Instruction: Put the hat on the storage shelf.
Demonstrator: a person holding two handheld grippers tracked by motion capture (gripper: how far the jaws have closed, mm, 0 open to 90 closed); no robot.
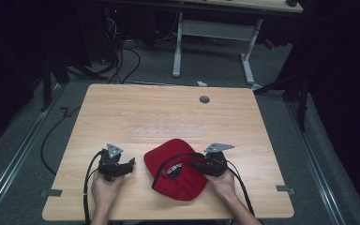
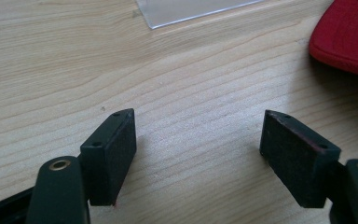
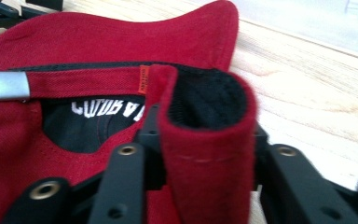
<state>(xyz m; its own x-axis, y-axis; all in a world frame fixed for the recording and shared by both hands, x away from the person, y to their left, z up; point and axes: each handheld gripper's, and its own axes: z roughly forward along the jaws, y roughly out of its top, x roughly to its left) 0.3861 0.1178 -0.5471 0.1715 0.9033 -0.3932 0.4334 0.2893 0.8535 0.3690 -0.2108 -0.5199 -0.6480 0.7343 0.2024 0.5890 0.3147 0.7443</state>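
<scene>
Red cap (image 1: 176, 171) is lying near the desk's (image 1: 168, 112) front edge, centre. A fold of its rim is clamped in the right tongs (image 3: 205, 154). Left tongs (image 2: 198, 158) are held wide, nothing between them, just left of the cap.

- The tabletop (image 1: 122, 108) has wide free room along the far edge and both side edges.
- The red cap (image 1: 176, 171) blocks the middle of the near edge.
- A clear flat sheet (image 1: 166, 131) lies just behind the red cap.
</scene>
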